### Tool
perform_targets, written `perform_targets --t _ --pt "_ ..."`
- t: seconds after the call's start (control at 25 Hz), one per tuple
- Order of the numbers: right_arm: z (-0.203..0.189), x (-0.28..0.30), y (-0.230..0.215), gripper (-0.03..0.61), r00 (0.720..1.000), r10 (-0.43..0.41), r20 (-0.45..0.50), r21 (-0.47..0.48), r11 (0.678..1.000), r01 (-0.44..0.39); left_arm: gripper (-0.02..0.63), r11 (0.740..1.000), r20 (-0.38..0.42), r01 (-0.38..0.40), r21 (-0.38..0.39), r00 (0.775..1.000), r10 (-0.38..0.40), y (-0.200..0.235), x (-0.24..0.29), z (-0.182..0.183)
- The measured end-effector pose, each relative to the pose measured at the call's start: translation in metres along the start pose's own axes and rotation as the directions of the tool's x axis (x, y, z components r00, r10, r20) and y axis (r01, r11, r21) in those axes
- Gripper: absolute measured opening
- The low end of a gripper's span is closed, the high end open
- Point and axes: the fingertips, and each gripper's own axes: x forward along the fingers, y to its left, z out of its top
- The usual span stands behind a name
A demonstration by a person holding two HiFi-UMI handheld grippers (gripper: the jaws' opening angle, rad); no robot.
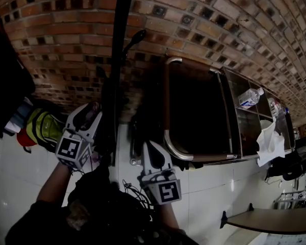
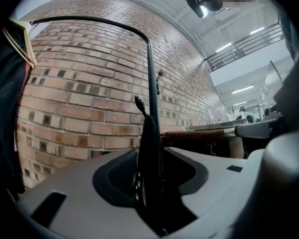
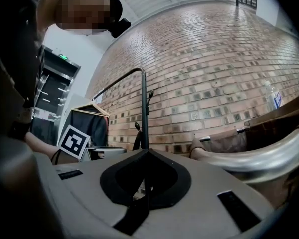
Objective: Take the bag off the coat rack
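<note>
my left gripper with jaws apart around the black bag strap hanging beside the coat rack pole, my right gripper just right of that pole, jaws together

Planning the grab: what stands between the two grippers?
The coat rack's black pole, per the head view; the left gripper view shows a dark strap by it.

In the head view, the coat rack pole is cut off by the top edge. The bag beside it is so dark that its shape cannot be told. The dark clothes run out past the left edge. The label on the bottle is too small to read. In the left gripper view, the lower end of the black strap goes out of sight.
</note>
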Motion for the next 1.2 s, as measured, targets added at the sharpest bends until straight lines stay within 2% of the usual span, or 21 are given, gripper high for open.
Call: perform_targets --t 0.08,0.24,0.48,0.8,0.92,1.2 --pt "-0.004 0.011 -0.002 0.008 1.0 0.001 -0.01 0.011 1.0 -0.001 0.247 1.0 0.004 0.017 -0.003 1.0 -0.017 0.005 0.012 -0.003" --pt "-0.012 0.03 -0.008 0.008 1.0 0.001 -0.017 0.022 1.0 -0.001 0.287 0.998 -0.033 0.067 0.003 0.997 -0.067 0.008 0.039 -0.012" --pt "-0.024 0.047 -0.016 0.008 0.999 0.002 -0.04 0.072 0.997 0.001 0.287 0.993 -0.04 0.115 0.003 0.993 -0.115 0.011 0.066 -0.024" --pt "-0.03 0.059 -0.028 0.008 0.999 -0.009 -0.032 0.096 0.995 0.012 0.283 0.99 -0.041 0.144 0.014 0.989 -0.143 0.008 0.079 -0.02" --pt "-0.032 0.061 -0.03 0.008 0.999 -0.01 -0.036 0.102 0.995 0.013 0.208 0.987 -0.045 0.159 0.017 0.986 -0.158 0.006 0.076 -0.02" --pt "-0.035 0.062 -0.031 0.008 0.999 -0.011 -0.047 0.113 0.993 0.016 0.093 0.984 -0.061 0.18 0.002 0.982 -0.179 0.002 0.075 -0.021"
